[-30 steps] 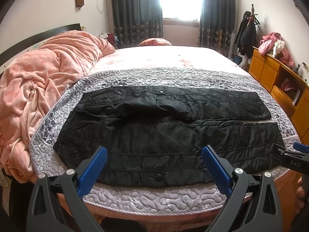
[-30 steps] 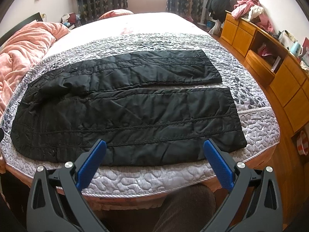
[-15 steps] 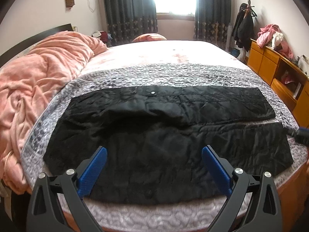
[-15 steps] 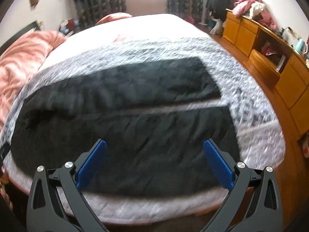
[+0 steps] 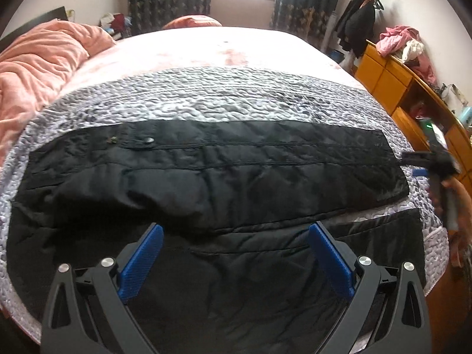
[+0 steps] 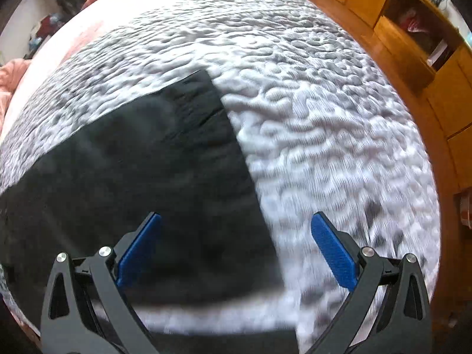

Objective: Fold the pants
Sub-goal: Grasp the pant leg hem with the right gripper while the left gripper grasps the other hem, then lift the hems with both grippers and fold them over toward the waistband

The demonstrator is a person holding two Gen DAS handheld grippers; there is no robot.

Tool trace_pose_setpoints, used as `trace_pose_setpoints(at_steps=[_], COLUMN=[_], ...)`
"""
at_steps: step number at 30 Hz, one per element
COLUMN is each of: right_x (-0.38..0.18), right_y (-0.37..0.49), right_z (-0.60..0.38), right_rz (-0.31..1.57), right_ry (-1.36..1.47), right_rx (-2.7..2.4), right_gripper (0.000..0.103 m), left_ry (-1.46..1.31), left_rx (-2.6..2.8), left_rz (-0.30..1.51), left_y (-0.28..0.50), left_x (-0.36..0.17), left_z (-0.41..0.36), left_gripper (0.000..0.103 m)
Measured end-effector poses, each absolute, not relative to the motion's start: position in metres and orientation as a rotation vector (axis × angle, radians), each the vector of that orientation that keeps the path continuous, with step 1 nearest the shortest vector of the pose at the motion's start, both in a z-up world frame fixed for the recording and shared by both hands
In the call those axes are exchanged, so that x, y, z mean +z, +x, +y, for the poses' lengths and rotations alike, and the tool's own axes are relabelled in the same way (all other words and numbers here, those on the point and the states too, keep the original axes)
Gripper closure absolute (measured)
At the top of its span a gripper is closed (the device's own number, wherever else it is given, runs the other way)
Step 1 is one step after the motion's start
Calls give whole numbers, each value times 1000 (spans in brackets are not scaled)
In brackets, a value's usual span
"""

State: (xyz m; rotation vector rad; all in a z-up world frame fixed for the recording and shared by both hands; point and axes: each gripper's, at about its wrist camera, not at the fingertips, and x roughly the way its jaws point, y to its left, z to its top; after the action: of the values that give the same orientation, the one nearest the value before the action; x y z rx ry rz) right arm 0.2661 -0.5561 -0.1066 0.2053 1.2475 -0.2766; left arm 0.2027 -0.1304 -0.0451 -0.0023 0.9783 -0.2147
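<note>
Black quilted pants (image 5: 224,177) lie flat across the grey quilt (image 5: 224,94) on the bed, waist to the left, both legs running right. My left gripper (image 5: 236,253) hovers open over the near leg, close to the crotch, with nothing between its blue pads. My right gripper (image 6: 236,247) is open above the far leg's cuff end (image 6: 188,159); the cuff edge runs between its fingers. The right wrist view is blurred. In the left wrist view the right gripper (image 5: 427,162) and a hand show past the cuffs at the right.
A pink blanket (image 5: 38,65) is heaped on the bed's left side. An orange wooden cabinet (image 5: 413,94) with clothes on top runs along the right wall, also seen as the cabinet (image 6: 413,47) in the right wrist view. Curtains and a window stand beyond the bed.
Both grippers have moved forward and lower over the pants. The right one has swung to the cuff end of the far leg. Both stay open.
</note>
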Motion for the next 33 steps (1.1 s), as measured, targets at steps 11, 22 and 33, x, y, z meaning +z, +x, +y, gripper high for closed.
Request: trace_pose_setpoints(at_steps=[11,22,33], right_x=[-131,-34,-9], right_y=[291,208,164], right_z=[-562,-538,-527], right_rz=[1223,929,776], right_ry=[224,72,17], right_rx=[-89,245,370], right_gripper=[12,94,94], left_ry=[-106,64,124], left_rx=[-270,-602,-955], left_rz=[1055,991,940], left_y=[244,322,409], left_x=[-77,-70,-83], left_z=[-149,-221,-278], left_gripper=[4,4,4])
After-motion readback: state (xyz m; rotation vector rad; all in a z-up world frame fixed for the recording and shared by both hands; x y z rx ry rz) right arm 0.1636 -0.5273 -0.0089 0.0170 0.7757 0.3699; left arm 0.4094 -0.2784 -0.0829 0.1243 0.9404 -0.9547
